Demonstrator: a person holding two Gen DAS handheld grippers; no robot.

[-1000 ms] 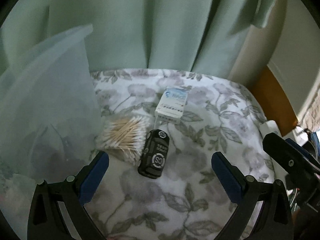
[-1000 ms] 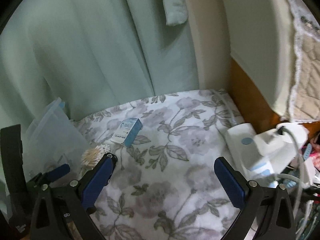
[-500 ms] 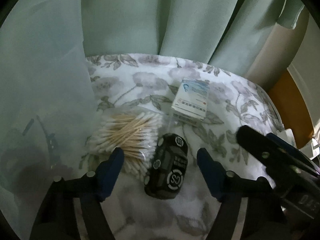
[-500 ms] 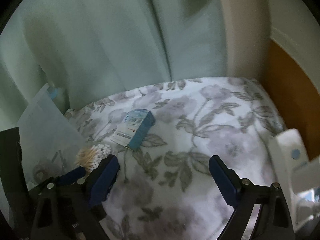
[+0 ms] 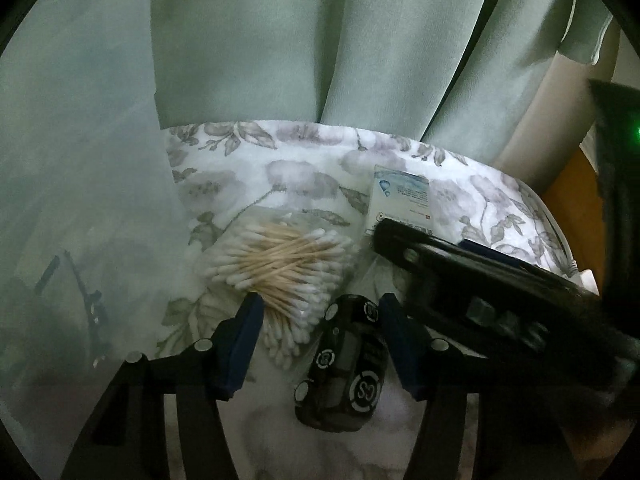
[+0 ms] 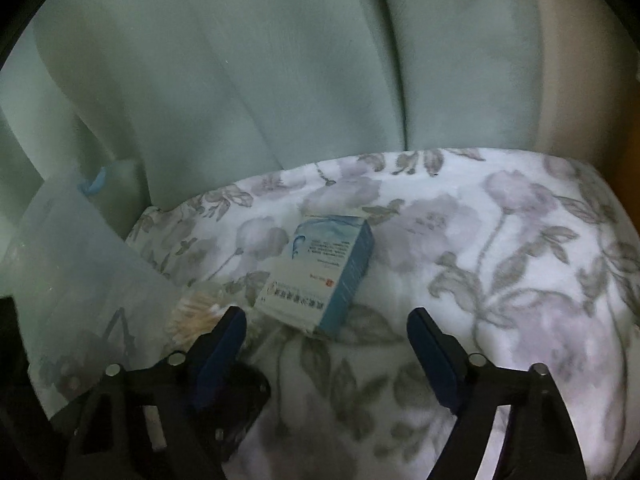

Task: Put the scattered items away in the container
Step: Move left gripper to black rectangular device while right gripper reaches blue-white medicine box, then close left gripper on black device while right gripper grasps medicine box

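Observation:
A black toy car [image 5: 340,364] lies on the floral blanket [image 5: 304,184] between the blue pads of my left gripper [image 5: 320,304]. Its jaws are closing: the right pad is close to the car's side, while the left pad rests over a clear bag of cotton swabs [image 5: 280,264], apart from the car. A small blue-and-white box [image 6: 320,272] lies just beyond the fingertips of my right gripper [image 6: 326,316]. The right gripper's jaws are closing too, with the pads wide of the box. The translucent container [image 5: 80,200] stands at the left.
A pale green curtain [image 5: 320,40] hangs behind the blanket's far edge. The right gripper's black body [image 5: 480,280] crosses the left wrist view, close to the left gripper's right finger. An orange-brown wooden surface [image 5: 576,200] shows at the far right. Dim items lie inside the container [image 6: 72,260].
The left gripper came down over the toy car and its jaws narrowed around it. The right gripper swung left and down toward the blue-and-white box, its jaws narrowing; the white power strip left its view.

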